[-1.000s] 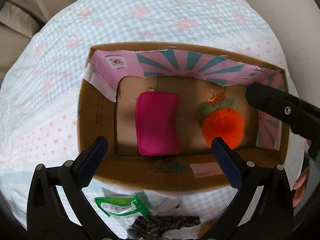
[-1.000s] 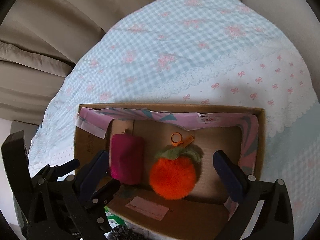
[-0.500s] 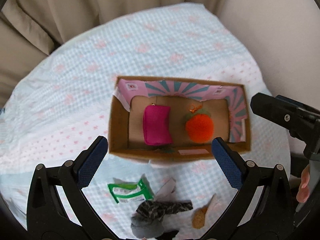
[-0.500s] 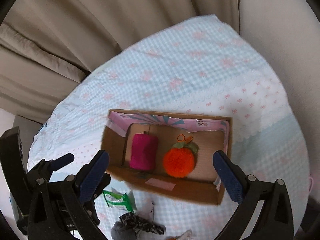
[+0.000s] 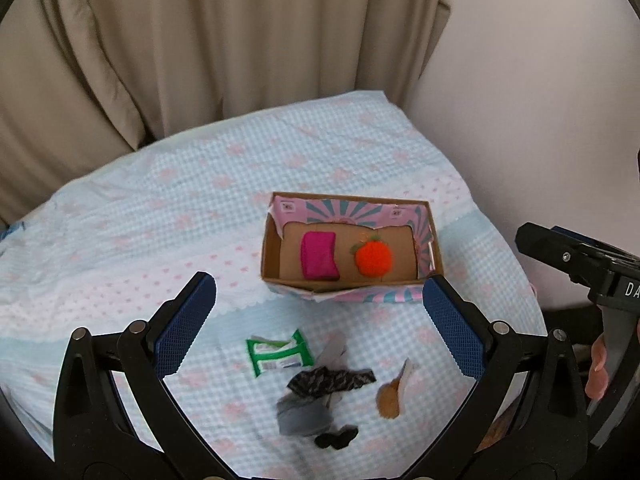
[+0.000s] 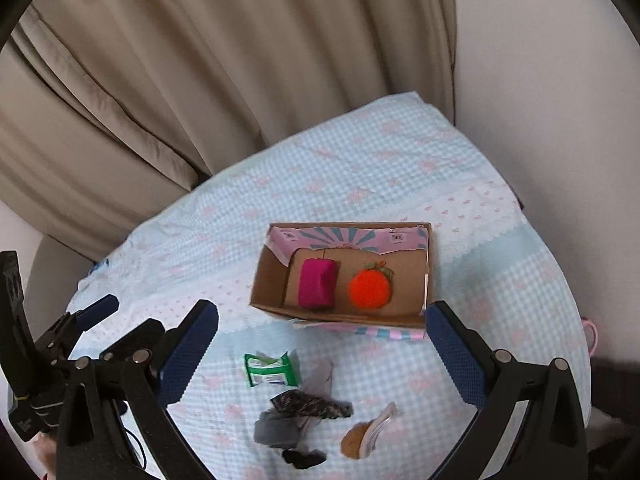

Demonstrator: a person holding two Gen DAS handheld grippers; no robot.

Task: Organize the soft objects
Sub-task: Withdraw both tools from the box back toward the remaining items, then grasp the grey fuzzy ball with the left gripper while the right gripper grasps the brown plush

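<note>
Left wrist view: the left gripper hangs spread and empty above a green packet, dark fabric and a tan piece, perhaps plush. The cardboard box beyond holds a magenta pouch and an orange pompom.

Right wrist view: the right gripper is likewise spread wide and empty; nothing lies between it and the box.

The left gripper hangs with jaws wide apart above a gingham bedspread. A cardboard box holds a magenta pouch beside an orange plush fruit. Nearer lie a green packet and dark fabric scraps.
</note>
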